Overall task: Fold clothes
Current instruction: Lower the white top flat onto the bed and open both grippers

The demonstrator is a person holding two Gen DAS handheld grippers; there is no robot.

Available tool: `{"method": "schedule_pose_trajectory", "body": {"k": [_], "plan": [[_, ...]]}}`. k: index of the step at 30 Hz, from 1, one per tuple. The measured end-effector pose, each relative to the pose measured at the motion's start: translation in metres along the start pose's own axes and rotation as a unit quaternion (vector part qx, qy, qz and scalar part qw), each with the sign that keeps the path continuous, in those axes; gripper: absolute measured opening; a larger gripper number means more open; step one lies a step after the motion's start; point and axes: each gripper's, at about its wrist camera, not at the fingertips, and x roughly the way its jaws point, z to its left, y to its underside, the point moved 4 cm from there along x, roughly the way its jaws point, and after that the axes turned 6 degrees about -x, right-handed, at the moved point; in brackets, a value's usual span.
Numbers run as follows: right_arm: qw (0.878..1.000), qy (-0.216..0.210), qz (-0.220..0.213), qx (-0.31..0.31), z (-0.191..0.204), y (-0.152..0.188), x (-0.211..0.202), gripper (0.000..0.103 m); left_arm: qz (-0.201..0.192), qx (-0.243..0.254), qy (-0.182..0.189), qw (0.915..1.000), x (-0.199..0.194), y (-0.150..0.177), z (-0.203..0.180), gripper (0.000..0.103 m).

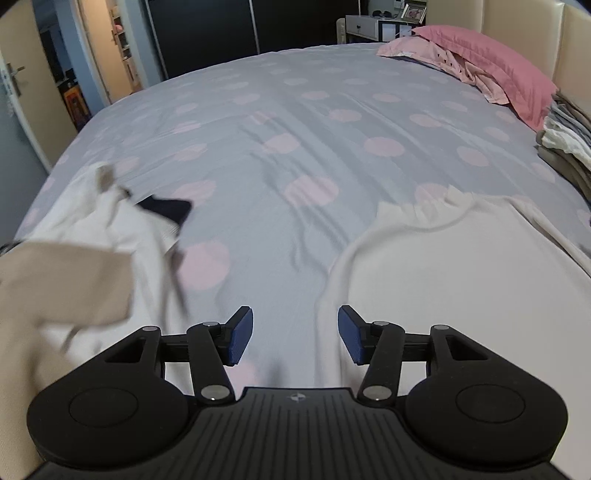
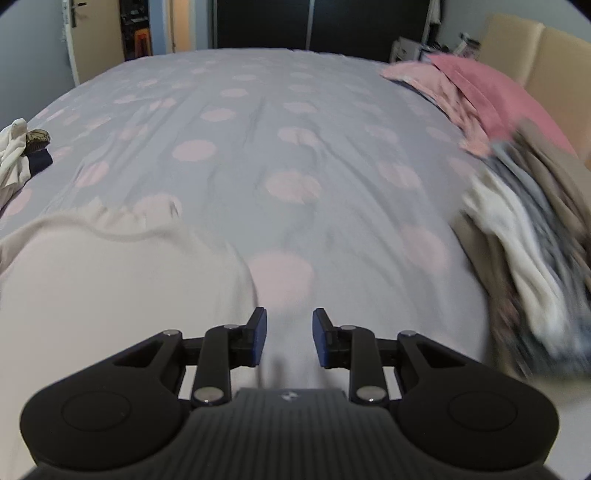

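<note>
1. The left gripper (image 1: pixel 295 334) hangs low over the near edge of the bed (image 1: pixel 288 110), its blue-padded jaws spread wide with nothing between them; only the grey duvet with pink dots shows in the gap.
2. The right gripper (image 2: pixel 289 338) is likewise released, its jaws parted over a pink dot near the same edge, with no cloth pinched.
3. A cream garment (image 1: pixel 461 273) with a gathered neckline lies spread flat at the near edge of the bed, its left border just beside the left gripper's right pad. In the right wrist view the same cream garment (image 2: pixel 110 273) fills the near left, its edge reaching the right gripper's left finger.
4. A loose heap of unfolded clothes (image 1: pixel 85 236) sits toward the near left corner: white and beige cloth with a dark navy piece showing through. It is blurred, so the separate pieces are hard to tell apart.
5. A stack of clothes (image 2: pixel 528 236) in beige, grey and white lies along the right edge, smeared by blur in the right wrist view.
6. Beyond it, at the far right corner against the cream headboard (image 1: pixel 517 33), rests a pink pillow (image 1: pixel 491 66) on paler pink bedding.
7. The middle of the duvet between the heaps is wrinkled.
</note>
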Motion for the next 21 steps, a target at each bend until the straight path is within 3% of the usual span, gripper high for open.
{"method": "schedule_pose_trajectory", "body": {"k": [3, 9, 18, 21], "plan": [[1.000, 0.002, 0.014, 0.006, -0.012, 0.033, -0.030, 0.033, -0.002, -0.004, -0.005, 1.0000, -0.032, 0.022, 0.002, 0.055], [0.998, -0.019, 0.038, 0.042, -0.028, 0.108, -0.080, 0.033, 0.009, -0.037, 0.002, 0.9993, -0.074, 0.072, 0.001, 0.055], [0.994, -0.070, 0.073, 0.046, 0.006, 0.190, -0.112, 0.033, 0.022, -0.087, 0.008, 0.9959, -0.099, 0.126, -0.007, 0.055], [0.994, -0.066, 0.078, 0.026, 0.020, 0.205, -0.112, 0.033, 0.020, -0.099, 0.004, 0.9948, -0.101, 0.133, -0.009, 0.055]]}}
